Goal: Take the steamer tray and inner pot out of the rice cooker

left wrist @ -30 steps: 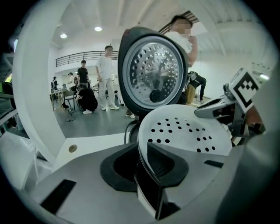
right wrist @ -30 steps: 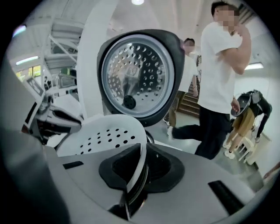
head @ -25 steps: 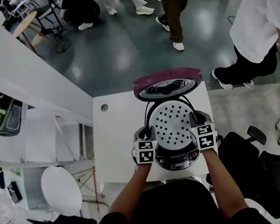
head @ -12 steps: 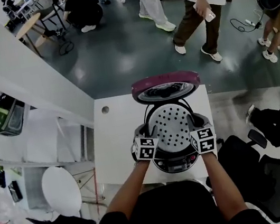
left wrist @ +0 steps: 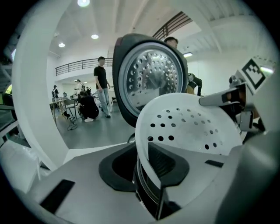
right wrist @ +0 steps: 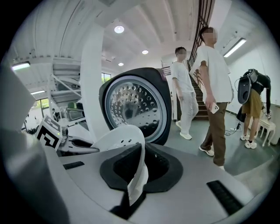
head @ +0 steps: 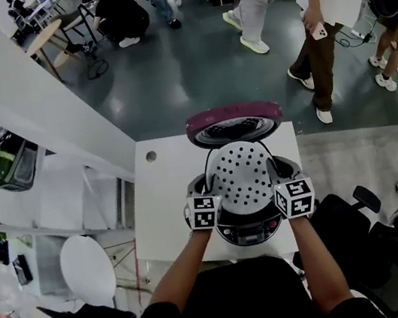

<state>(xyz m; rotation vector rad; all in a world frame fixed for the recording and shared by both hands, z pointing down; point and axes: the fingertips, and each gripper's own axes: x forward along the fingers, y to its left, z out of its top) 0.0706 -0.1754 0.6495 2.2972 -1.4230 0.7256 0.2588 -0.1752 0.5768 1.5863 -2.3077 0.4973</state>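
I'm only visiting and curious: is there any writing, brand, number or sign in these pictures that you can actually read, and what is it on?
No text here can be read.
Rice cooker's front panel: small marks, too small and blurred to read.
Left marker cube and right marker cube: black-and-white square patterns only, no letters or numbers.
Steamer tray: plain white with holes, no print.

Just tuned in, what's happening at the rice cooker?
A person grips the white perforated steamer tray by its rim, left tongs on one side, right tongs on the other. The left jaws have just been closing on that rim. The tray looks raised above the rice cooker, whose lid stands open. The inner pot isn't visible.
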